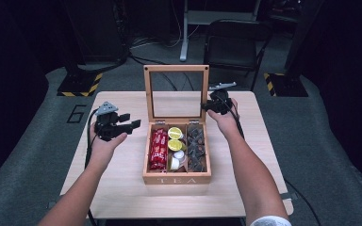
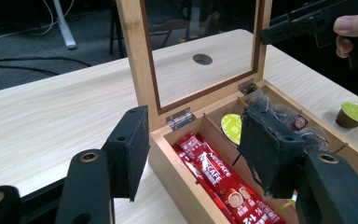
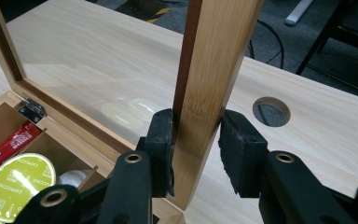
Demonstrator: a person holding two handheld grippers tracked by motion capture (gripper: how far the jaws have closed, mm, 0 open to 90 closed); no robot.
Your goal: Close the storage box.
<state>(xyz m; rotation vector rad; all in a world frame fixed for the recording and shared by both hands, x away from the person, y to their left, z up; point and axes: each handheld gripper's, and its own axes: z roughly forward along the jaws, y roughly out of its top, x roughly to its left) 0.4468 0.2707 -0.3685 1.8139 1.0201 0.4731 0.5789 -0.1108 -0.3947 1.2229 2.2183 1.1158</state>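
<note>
Tea box (image 1: 176, 178): centred on surface (image 1: 122, 188), bare margins all round. Lid (image 3: 214, 70) upright, its side rail clamped by right claw (image 3: 196, 147). Left claw (image 2: 193, 151): half open, nothing held, beside box.

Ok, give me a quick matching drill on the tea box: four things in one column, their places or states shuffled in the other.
1 red sachets
2 dark tea bags
3 lid
4 left gripper

A right compartment
B standing upright, right gripper clamped on its edge
C held open, left of the box
D left compartment

Pairs: 1-D, 2-A, 3-B, 4-C
</note>
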